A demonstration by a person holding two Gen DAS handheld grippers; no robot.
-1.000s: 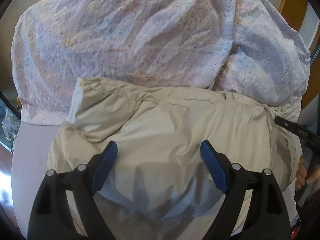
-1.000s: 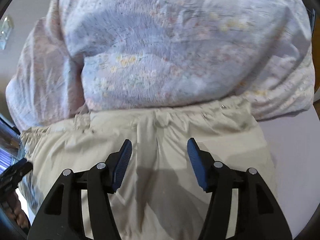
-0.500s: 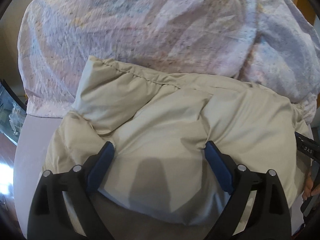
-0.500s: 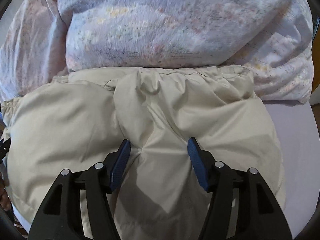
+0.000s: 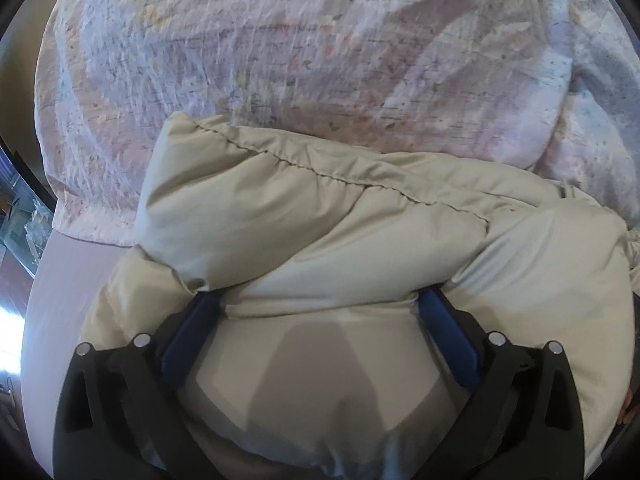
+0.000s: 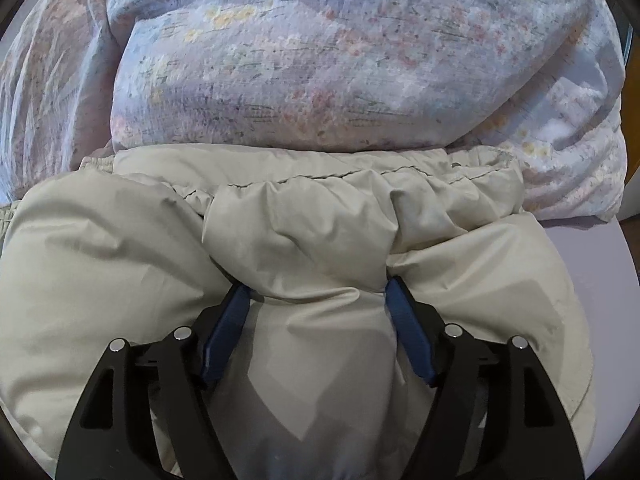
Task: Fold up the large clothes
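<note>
A beige padded jacket (image 5: 320, 232) lies bunched on a lilac bed sheet (image 5: 60, 280). It also fills the lower half of the right wrist view (image 6: 312, 224). My left gripper (image 5: 320, 300) is open, its blue pads pressed into the jacket with a puffed fold bulging between them. My right gripper (image 6: 316, 292) is open too, its fingers pushed into the jacket below the gathered seam. The fingertips of both are partly buried in fabric.
A big crumpled floral duvet (image 5: 300, 48) lies right behind the jacket; it also shows in the right wrist view (image 6: 340, 52). Bare sheet (image 6: 592, 264) shows at the right. The bed edge and floor (image 5: 12, 220) are at the far left.
Both grippers have pushed forward and down into the jacket. The jacket has bunched up into thicker folds toward the duvet. The jaws have stayed open.
</note>
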